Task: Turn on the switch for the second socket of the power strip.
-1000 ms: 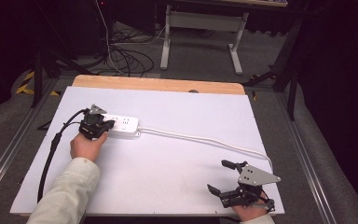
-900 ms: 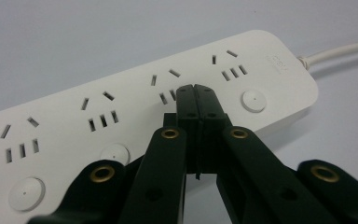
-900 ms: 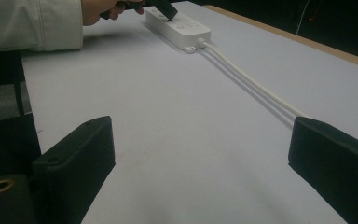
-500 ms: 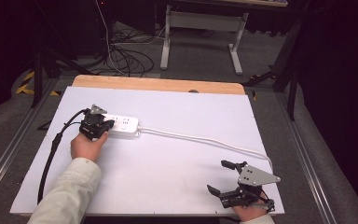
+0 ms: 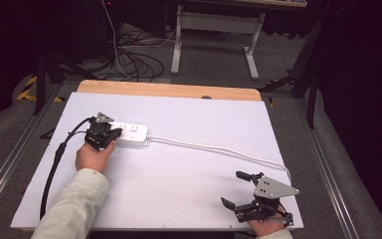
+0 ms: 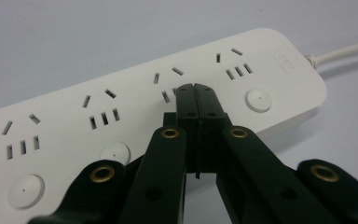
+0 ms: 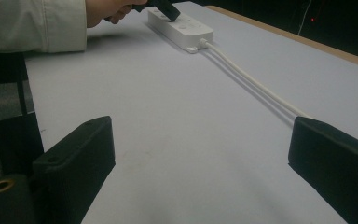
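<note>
High view: my left gripper point(image 5: 110, 133) sat on the strip point(image 5: 132, 135) by the worktop's point(image 5: 189, 164) left edge.
Left gripper view: jaws pressed together, tips over a switch; pressed or not, I couldn't tell.
Right gripper view: my right gripper point(image 7: 200, 154) gaped wide, idle, near the right corner.

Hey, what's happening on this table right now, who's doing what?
A person is working at a white table with a gripper in each hand. The left gripper, jaws shut together, has its tips over the top of a white power strip, near the third group of sockets and one of the round buttons; whether it is pressing anything cannot be told. The right gripper sits open at the near right edge, holding nothing. The strip's white cord runs across toward it.
</note>
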The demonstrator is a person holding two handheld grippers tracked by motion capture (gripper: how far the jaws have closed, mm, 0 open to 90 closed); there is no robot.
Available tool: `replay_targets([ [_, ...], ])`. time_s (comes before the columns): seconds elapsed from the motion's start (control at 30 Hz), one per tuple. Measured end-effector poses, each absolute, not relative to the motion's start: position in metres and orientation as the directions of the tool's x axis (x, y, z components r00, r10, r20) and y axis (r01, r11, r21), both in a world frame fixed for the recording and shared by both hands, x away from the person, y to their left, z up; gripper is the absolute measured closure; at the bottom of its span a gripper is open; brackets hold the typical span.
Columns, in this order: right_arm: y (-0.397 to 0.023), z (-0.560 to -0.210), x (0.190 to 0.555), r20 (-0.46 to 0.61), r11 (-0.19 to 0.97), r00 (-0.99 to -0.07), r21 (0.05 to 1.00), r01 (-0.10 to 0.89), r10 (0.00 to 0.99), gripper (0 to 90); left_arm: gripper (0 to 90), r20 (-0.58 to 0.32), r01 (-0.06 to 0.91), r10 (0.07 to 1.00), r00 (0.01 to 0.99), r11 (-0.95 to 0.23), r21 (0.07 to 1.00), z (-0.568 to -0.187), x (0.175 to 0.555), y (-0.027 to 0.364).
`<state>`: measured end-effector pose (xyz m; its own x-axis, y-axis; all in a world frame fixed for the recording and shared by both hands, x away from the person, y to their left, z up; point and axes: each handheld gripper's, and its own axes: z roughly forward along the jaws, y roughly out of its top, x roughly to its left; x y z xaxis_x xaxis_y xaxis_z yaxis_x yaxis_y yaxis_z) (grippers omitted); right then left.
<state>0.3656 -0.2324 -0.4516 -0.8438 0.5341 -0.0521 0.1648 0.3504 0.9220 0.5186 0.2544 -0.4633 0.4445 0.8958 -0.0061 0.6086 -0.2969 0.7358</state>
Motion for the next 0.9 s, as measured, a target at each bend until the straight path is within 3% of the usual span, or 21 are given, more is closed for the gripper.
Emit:
replay_targets([
  [0.9,-0.2333,-0.4520,0.3648,-0.052,0.349,-0.842,0.922,0.166,0.537,7.5,90.0,0.011,0.595,0.901,0.434,-0.296,0.747,-0.4667,0.5161,0.2528],
])
